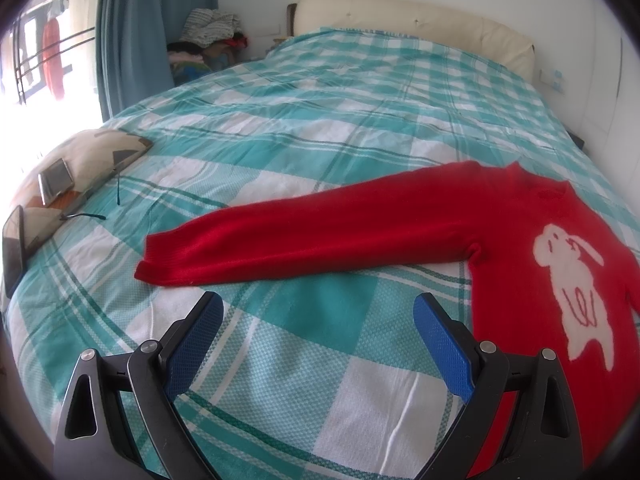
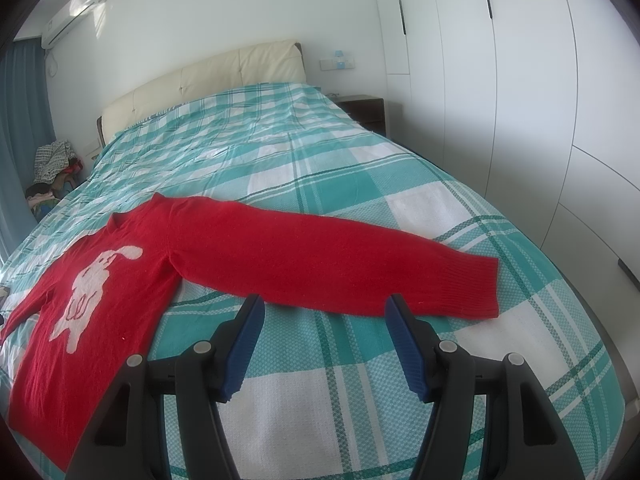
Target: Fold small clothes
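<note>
A small red sweater (image 1: 516, 248) with a white rabbit on its chest lies flat on the bed, front side up, both sleeves spread out sideways. In the left wrist view one sleeve (image 1: 304, 236) stretches left, its cuff just beyond my left gripper (image 1: 318, 304), which is open and holds nothing. In the right wrist view the same red sweater (image 2: 120, 280) lies at the left and its other sleeve (image 2: 340, 264) runs right. My right gripper (image 2: 324, 306) is open and empty, its blue pads (image 2: 404, 344) just short of that sleeve's near edge.
The bed carries a teal and white checked cover (image 1: 320, 120) with a cream headboard (image 1: 400, 16). A pillow (image 1: 88, 168) with a phone-like device lies at the left edge. Clothes are piled (image 1: 212, 24) by the blue curtain. White wardrobes (image 2: 520, 80) and a nightstand (image 2: 364, 108) stand on the right.
</note>
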`<state>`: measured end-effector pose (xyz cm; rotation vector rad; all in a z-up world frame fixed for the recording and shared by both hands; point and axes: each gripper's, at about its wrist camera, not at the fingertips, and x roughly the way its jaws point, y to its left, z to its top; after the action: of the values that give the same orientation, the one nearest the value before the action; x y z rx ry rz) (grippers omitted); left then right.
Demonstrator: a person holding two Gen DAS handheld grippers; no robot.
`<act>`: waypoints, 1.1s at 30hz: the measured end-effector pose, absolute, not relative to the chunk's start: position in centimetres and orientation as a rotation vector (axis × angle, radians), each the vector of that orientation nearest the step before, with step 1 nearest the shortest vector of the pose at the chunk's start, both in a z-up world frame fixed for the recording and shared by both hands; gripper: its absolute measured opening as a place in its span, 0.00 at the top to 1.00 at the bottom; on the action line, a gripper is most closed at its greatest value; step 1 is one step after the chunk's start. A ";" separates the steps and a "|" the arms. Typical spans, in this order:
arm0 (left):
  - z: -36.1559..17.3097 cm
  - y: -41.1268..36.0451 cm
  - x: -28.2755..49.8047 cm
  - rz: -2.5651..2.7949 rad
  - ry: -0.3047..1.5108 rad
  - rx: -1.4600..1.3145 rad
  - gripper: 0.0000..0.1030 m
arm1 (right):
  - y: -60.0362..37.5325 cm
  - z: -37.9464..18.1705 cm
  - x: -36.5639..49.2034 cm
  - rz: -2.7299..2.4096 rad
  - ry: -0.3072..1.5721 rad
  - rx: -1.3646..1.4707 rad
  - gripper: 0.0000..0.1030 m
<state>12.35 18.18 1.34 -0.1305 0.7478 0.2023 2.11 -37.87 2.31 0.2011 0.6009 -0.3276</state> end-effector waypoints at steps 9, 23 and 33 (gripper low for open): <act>0.6 21.6 12.6 0.196 0.775 -0.233 0.05 | -37.9 2.3 2.1 -0.328 0.601 0.202 0.39; 0.8 20.3 9.4 0.189 0.738 -0.132 0.02 | -38.1 2.3 2.0 -0.331 0.601 0.209 0.39; 1.2 21.2 6.9 0.157 0.709 -0.107 0.02 | -38.7 2.2 2.1 -0.344 0.599 0.231 0.39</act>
<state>6.88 21.15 1.22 -0.1069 0.7088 0.1567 2.13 -38.66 2.17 0.2313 0.5990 -0.3439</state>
